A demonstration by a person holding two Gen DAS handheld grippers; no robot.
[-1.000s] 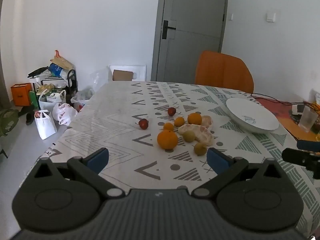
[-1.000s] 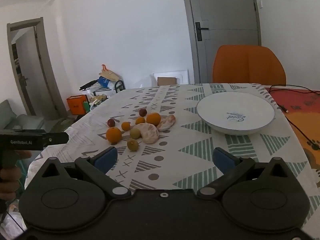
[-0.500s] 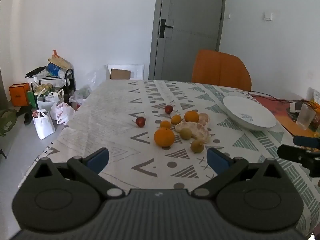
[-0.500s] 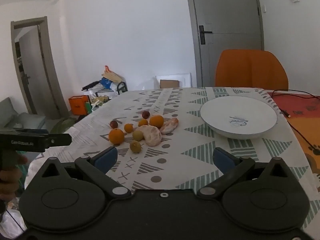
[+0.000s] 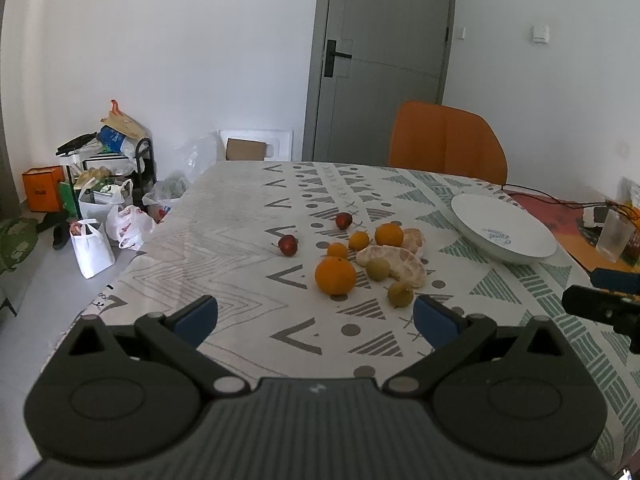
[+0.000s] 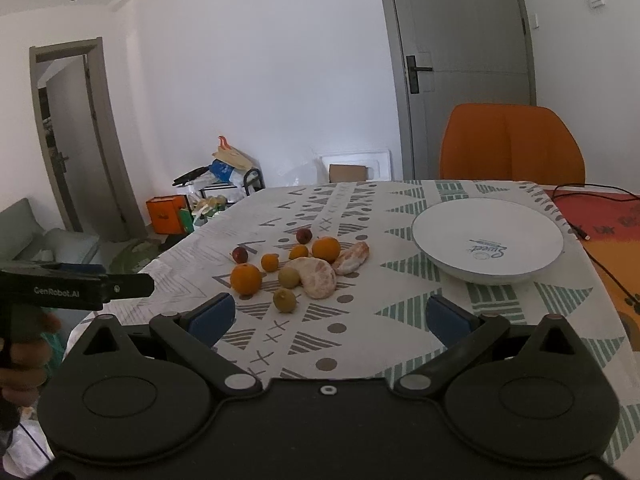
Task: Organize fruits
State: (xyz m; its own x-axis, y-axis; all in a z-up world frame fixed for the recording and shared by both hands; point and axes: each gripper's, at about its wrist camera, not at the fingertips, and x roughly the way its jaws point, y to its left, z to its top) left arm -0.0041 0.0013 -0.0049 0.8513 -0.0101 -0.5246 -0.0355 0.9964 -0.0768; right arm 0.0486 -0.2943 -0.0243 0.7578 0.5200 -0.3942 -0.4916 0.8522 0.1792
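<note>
both grippers spread wide and empty above the table, fruit loose on the cloth, plate bare.

the left gripper (image 5: 316, 314) hangs over the near edge of the patterned cloth (image 5: 240, 248), fingers (image 5: 197, 314) released and clear of everything; the right gripper (image 6: 328, 314) is the same, parted with nothing between. the fruit sits in a cluster mid-table: a big orange (image 5: 335, 275) nearest, two green fruits (image 5: 399, 294) just beside it, peeled segments (image 5: 394, 260) touching one of them, smaller oranges (image 5: 389, 235) behind, and two red fruits (image 5: 288, 244) a little apart to the left. the white plate (image 6: 488, 240) lies well apart to the right of the cluster, with no fruit in it. an orange chair (image 6: 510, 142) stands behind the table. a hand (image 6: 24, 354) grips the left tool's handle at the edge of the right view.
</note>
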